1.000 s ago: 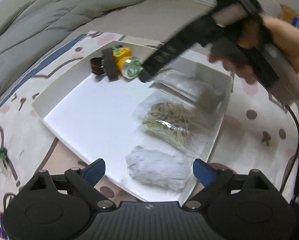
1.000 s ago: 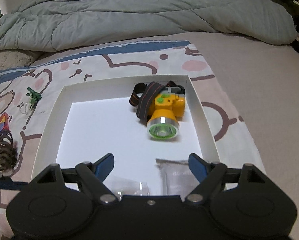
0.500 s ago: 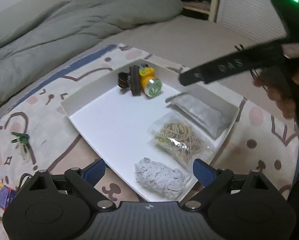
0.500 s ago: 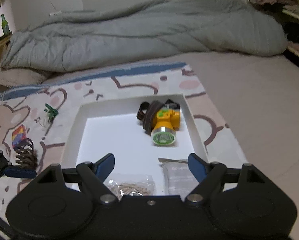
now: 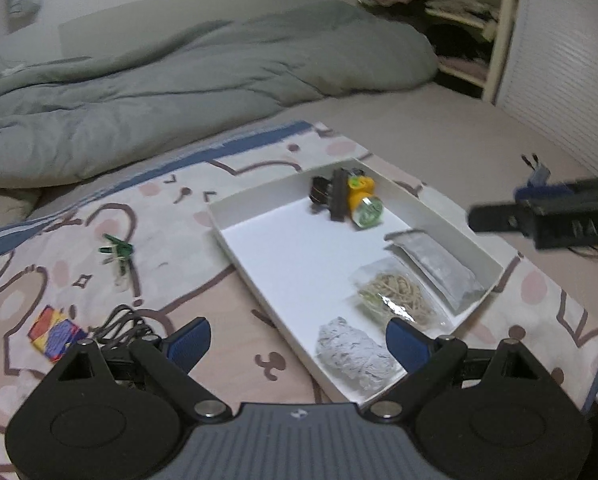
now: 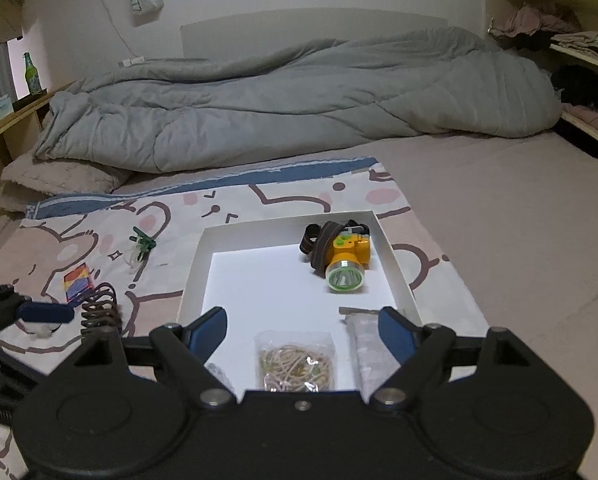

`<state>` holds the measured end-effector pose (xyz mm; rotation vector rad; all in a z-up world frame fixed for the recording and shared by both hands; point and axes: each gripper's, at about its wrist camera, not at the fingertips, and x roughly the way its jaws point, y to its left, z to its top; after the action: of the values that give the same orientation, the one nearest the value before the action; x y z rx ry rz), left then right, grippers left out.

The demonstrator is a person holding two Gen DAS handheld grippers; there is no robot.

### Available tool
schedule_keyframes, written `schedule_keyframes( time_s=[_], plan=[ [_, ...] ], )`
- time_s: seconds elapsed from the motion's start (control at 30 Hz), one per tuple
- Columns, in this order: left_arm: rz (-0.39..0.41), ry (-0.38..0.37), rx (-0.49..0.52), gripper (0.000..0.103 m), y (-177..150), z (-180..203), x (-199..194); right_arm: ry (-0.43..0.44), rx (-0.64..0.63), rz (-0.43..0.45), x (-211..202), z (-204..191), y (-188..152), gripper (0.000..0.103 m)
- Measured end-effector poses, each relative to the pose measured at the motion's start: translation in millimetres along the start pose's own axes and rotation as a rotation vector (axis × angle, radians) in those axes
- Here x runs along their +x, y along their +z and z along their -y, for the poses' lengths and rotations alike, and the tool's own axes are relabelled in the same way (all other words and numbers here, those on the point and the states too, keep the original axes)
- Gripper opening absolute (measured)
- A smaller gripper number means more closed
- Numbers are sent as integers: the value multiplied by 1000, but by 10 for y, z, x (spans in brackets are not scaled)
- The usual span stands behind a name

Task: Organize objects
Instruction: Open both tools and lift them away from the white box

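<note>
Left tongs (image 5: 297, 334): spread, empty. Right tongs (image 6: 301, 326): spread, empty, above white tray (image 6: 395, 256). Tray holds headlamp (image 6: 345, 260), rubber-band bag (image 6: 297, 362). Loose on bed sheet: green clip (image 6: 142, 243), coil (image 6: 99, 312). Advice: approach clip low, pinch squarely.

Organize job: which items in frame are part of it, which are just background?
Job items:
white tray
headlamp, in the tray
rubber band bag, in the tray
grey pouch, in the tray
white wad, in the tray
green clip, colourful packet, coiled spring, all on the printed sheet

Background:
grey duvet
green bottle
shelf clothes
</note>
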<state>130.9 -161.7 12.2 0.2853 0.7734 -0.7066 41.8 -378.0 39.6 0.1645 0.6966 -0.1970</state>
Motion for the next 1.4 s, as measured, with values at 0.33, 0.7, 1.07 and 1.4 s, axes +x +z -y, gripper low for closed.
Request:
schedule_keyframes(
  time_s=[0.33,0.7,1.07,1.4],
  plan=[
    [76,62,-85,100,-172,-123,-256,-12,11,21,-263,-120,-288,92],
    [110,70,-148,103,-434,-193,-371,-45,-32,65,-467,-283,-561,103],
    [133,82,-137,103,-551,-247,-506,-61,-9,57,-484,-310,-732,103],
    [142,147,-161,103,-665,-573,-554,-52,2,61,-372,-408,-690,103]
  ],
)
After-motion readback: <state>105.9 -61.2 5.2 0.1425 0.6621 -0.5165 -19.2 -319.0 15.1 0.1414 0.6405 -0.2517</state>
